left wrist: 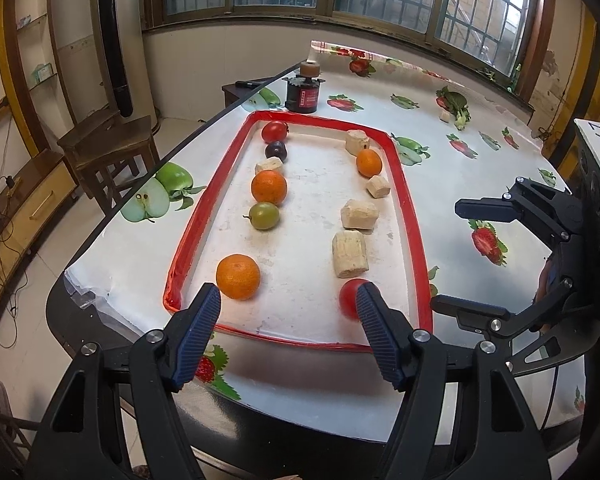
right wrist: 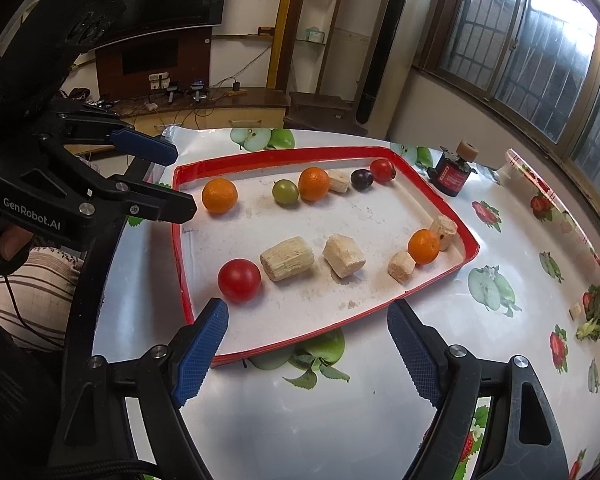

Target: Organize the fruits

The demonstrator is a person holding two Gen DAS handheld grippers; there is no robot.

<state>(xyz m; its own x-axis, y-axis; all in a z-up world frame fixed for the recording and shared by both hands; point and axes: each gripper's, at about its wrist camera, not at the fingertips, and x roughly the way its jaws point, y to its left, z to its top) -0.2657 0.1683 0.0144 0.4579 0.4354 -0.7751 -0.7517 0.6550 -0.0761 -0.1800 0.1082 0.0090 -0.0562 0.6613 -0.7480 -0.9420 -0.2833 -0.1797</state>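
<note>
1. A red-rimmed tray (left wrist: 408,208) lies on the bench (left wrist: 480,184), which is covered with a fruit-print cloth.
2. All the fruit sits inside the tray in two rows along its long sides.
3. One row, seen from the left wrist view front to back: an orange (left wrist: 238,277), a green fruit (left wrist: 264,216), a second orange (left wrist: 269,187), a pale chunk (left wrist: 269,165), a dark plum (left wrist: 276,149) and a small red tomato (left wrist: 274,131).
4. The other row, front to back: a red tomato (left wrist: 349,298), a large pale chunk (left wrist: 350,254), another chunk (left wrist: 359,213), a small chunk (left wrist: 378,187), a third orange (left wrist: 369,162) and a last chunk (left wrist: 357,142).
5. The left claw (left wrist: 288,322) is released, its blue pads spread wide above the tray's near end, nothing between them; the right pad overlaps the red tomato in the view.
6. The right claw (right wrist: 308,354) is also released and empty, hovering over the tray's long edge beside the tomato row.
7. A dark jar (left wrist: 302,96) stands on the bench just beyond the tray's far end.
8. A small pale piece (left wrist: 444,115) lies on the cloth well apart from the tray.
</note>
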